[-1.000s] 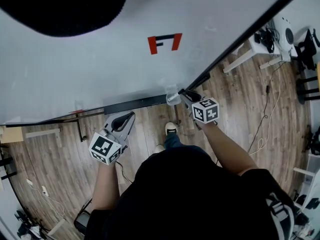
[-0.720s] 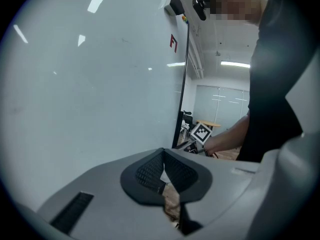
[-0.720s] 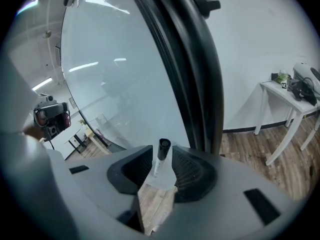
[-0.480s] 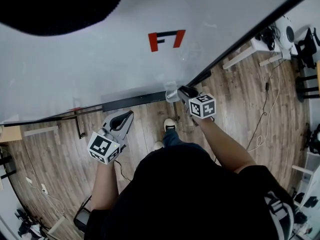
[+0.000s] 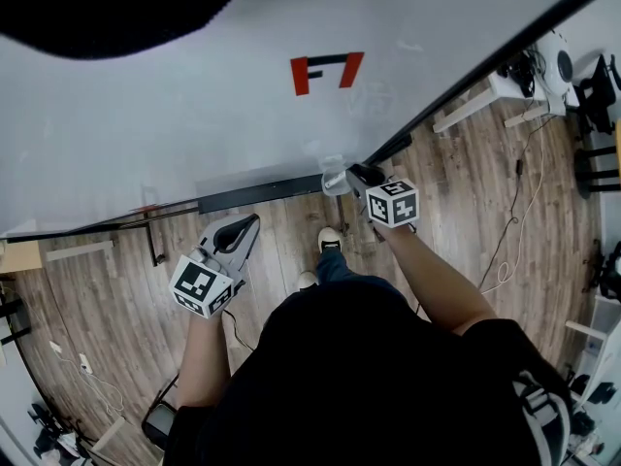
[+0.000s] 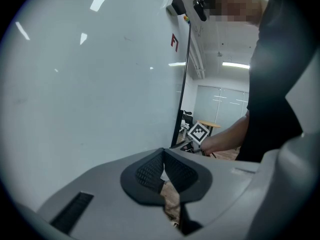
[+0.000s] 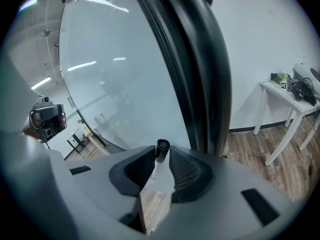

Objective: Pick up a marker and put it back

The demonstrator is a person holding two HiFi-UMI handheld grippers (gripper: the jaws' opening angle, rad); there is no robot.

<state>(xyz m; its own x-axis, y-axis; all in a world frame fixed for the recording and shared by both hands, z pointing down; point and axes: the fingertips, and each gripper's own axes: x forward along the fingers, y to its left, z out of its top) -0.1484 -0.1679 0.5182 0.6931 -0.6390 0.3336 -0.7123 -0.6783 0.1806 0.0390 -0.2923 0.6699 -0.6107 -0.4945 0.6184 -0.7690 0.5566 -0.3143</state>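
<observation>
A marker [image 7: 161, 149] with a black end and a white body stands between the pads of my right gripper [image 7: 161, 158], which have just been closing and now press on it. In the head view the marker [image 5: 333, 179] shows as a pale shape at the right end of the whiteboard's black tray [image 5: 257, 195], just ahead of my right gripper [image 5: 357, 176]. My left gripper [image 5: 250, 224] hangs lower and to the left, short of the tray. Its pads [image 6: 150, 170] meet at the tips with nothing between them.
The whiteboard [image 5: 194, 115] fills the space ahead and bears a red mark [image 5: 325, 71]. Its dark frame edge [image 7: 200, 69] runs just right of the marker. A white table [image 5: 505, 90] stands at the right, cables [image 5: 514, 231] lie on the wooden floor, and the person's shoe [image 5: 330, 243] is below the tray.
My right gripper has shifted slightly up toward the tray's right end. The left gripper has stayed put.
</observation>
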